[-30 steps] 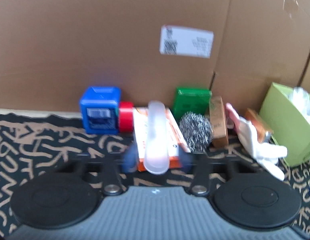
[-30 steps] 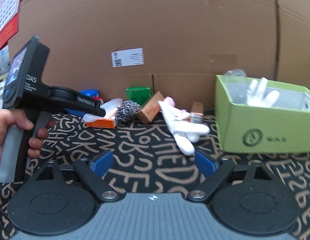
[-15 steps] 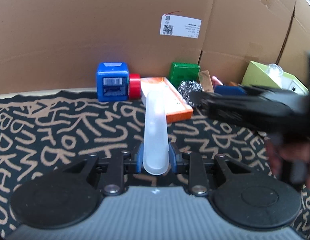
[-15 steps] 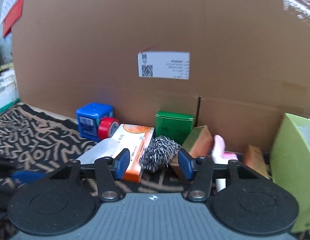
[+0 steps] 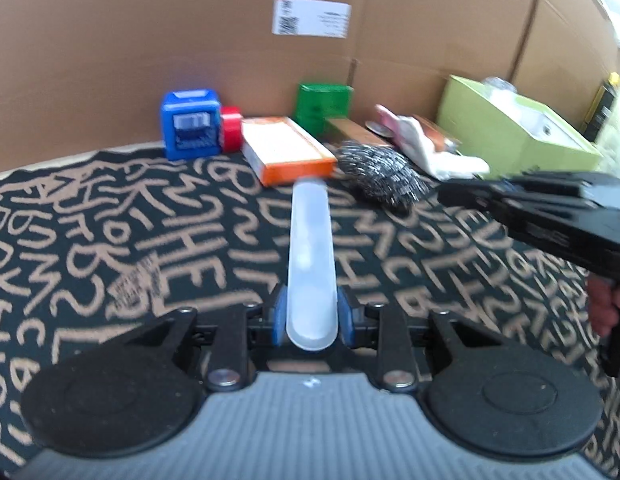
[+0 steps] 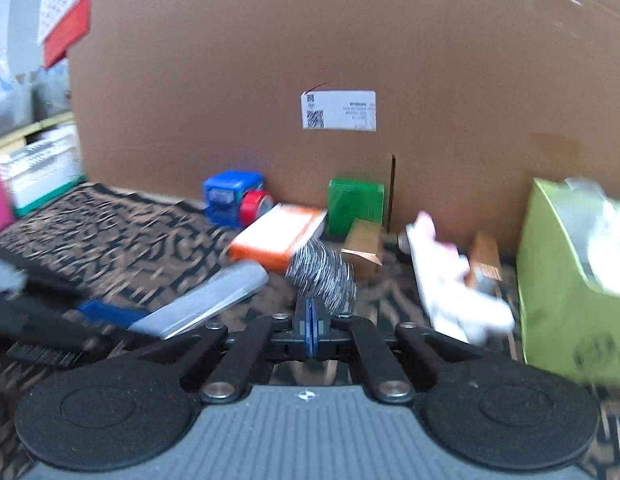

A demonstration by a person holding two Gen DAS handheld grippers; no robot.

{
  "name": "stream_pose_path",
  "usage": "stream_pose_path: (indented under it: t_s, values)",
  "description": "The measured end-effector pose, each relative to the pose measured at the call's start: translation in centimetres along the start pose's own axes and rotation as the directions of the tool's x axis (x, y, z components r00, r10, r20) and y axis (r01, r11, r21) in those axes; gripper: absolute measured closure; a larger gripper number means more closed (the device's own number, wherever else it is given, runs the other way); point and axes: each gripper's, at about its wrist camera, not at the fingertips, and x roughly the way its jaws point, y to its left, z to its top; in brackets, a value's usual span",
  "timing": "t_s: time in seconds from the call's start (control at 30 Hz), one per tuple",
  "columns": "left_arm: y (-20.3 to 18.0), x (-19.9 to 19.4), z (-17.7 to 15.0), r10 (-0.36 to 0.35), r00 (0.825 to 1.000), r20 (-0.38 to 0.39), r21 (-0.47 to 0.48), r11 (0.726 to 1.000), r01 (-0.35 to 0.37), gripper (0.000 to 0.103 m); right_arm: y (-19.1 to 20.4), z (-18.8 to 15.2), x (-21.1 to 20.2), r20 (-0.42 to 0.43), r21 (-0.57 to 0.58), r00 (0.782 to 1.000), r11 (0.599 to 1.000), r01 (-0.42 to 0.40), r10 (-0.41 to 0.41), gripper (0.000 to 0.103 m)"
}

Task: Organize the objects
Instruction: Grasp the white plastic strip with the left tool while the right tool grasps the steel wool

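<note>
Left wrist view: a translucent white plastic case (image 5: pixel 310 256) is clamped between the blue pads of the left gripper (image 5: pixel 311 316) and is held out over the black mat (image 5: pixel 110 240) with tan lettering, its far end just short of an orange and white box (image 5: pixel 288 150). A steel wool scourer (image 5: pixel 384 174) is seen just right of that box, with the closed tips of the right gripper (image 5: pixel 462 196) near its right side. Behind, along the cardboard wall (image 5: pixel 150 40), a blue cube (image 5: pixel 191 123), a red tape roll (image 5: pixel 231 133), a green box (image 5: pixel 324 106) and a brown box (image 5: pixel 360 130) are lined up. A white glove (image 5: pixel 438 152) is laid beside a lime green box (image 5: pixel 510 132).

In the right wrist view, the right gripper's (image 6: pixel 311 330) fingers are shown pressed together with nothing between them, having just been closing; the scourer (image 6: pixel 322 272) lies just beyond them. The case (image 6: pixel 206 300) is seen at the left, tilted, in the left gripper (image 6: pixel 110 316).
</note>
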Motion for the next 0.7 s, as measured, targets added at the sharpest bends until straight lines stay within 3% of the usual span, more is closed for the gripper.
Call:
stream_pose_path:
  t_s: [0.07,0.13,0.2,0.27,0.4,0.7]
  values:
    - [-0.6,-0.1,-0.3,0.030,1.000,-0.001,0.022,0.999,-0.030,0.074,0.0,-1.2,-1.6,-0.011,0.000,1.000,1.000,-0.006,0.006,0.100]
    - [-1.0,0.1,-0.1,0.074,0.997,0.009,0.025,0.997,-0.074,0.063,0.2,-1.8,-1.8,-0.024,0.000,1.000,1.000,0.007,-0.007,0.093]
    - [-1.2,0.4,0.5,0.076,0.997,0.014,0.013,0.997,-0.076,0.057,0.1,-1.9,-1.3,-0.031,0.010,0.999,1.000,0.021,-0.020,0.072]
    - [-1.3,0.9,0.8,0.076,0.997,0.008,0.010,0.997,-0.076,0.056,-0.1,-1.7,-1.1,-0.005,0.018,1.000,1.000,0.020,-0.020,0.041]
    - [-1.7,1.9,1.0,0.111,0.994,0.001,0.029,0.993,-0.111,0.044,0.3,-0.6,0.6,0.042,-0.026,0.999,0.999,0.034,-0.033,0.039]
    - [-1.8,3.2,1.6,0.102,0.995,0.008,0.061,0.993,-0.102,0.050,0.0,1.3,7.4,0.009,-0.051,0.999,0.998,0.031,-0.031,0.040]
